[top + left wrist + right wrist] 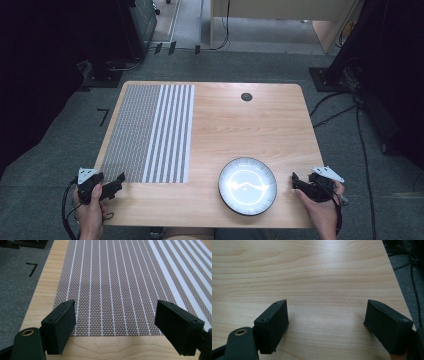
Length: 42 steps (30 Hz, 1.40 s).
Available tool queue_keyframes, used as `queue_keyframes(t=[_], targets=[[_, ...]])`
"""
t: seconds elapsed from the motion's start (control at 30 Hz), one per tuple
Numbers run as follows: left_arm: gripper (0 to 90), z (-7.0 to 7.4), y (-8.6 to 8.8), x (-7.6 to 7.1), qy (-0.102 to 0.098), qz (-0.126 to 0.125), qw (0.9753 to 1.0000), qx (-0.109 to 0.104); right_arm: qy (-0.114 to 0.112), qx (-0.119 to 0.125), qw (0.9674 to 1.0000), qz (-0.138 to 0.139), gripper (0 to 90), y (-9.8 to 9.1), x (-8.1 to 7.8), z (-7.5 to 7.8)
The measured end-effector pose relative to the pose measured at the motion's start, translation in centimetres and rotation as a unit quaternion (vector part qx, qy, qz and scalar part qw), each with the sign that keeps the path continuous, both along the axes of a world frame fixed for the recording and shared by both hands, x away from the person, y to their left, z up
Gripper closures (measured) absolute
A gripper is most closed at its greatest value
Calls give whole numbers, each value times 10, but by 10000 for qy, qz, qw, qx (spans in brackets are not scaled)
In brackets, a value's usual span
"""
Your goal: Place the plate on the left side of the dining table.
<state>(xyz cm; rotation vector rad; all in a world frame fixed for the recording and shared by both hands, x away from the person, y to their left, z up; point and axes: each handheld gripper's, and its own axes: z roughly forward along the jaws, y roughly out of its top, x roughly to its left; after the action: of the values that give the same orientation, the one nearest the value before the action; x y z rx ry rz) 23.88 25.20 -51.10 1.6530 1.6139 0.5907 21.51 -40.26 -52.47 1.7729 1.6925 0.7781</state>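
A woven striped placemat (pixel 150 132) lies flat on the left half of the wooden table (pixel 240 125). A round plate (pixel 247 185) with a dark rim and pale shiny centre sits near the front edge, right of the middle. My left gripper (pixel 119 181) hovers at the mat's near left corner, open and empty; in the left gripper view its jaws frame the placemat (pixel 117 290) near its front edge. My right gripper (pixel 296 181) is just right of the plate, open with bare table (pixel 324 277) between its jaws.
A small black round grommet (pixel 246 97) is set into the table near the far edge. Grey carpet (pixel 350 145) with cables surrounds the table. Dark equipment stands at the far left and right, and a wooden desk (pixel 280 20) stands beyond.
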Motion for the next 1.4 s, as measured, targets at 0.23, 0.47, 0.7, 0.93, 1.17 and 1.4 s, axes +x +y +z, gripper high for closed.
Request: queue_keyframes(t=[0.23, 0.47, 0.7, 0.93, 1.17, 1.4], targets=[[212, 3, 1, -1, -130, 221, 9996, 98, 23, 1, 10000, 6, 161, 0, 1, 0], [180, 5, -1, -1, -175, 227, 9996, 45, 40, 25, 10000, 33, 144, 0, 1, 0], [157, 8, -8, 0, -209, 153, 9997, 15, 27, -44, 9998, -181, 151, -2, 0, 2], [154, 10, -20, 0, -200, -9, 9998, 36, -43, 45, 9998, -162, 153, 2, -2, 6], [154, 10, -33, 0, -178, -173, 9997, 28, -229, 162, 9995, -129, 159, 9, -5, 13], [154, 10, -45, -2, -165, -289, 9994, -24, -354, 362, 9985, -202, 168, 10, -5, 20]])
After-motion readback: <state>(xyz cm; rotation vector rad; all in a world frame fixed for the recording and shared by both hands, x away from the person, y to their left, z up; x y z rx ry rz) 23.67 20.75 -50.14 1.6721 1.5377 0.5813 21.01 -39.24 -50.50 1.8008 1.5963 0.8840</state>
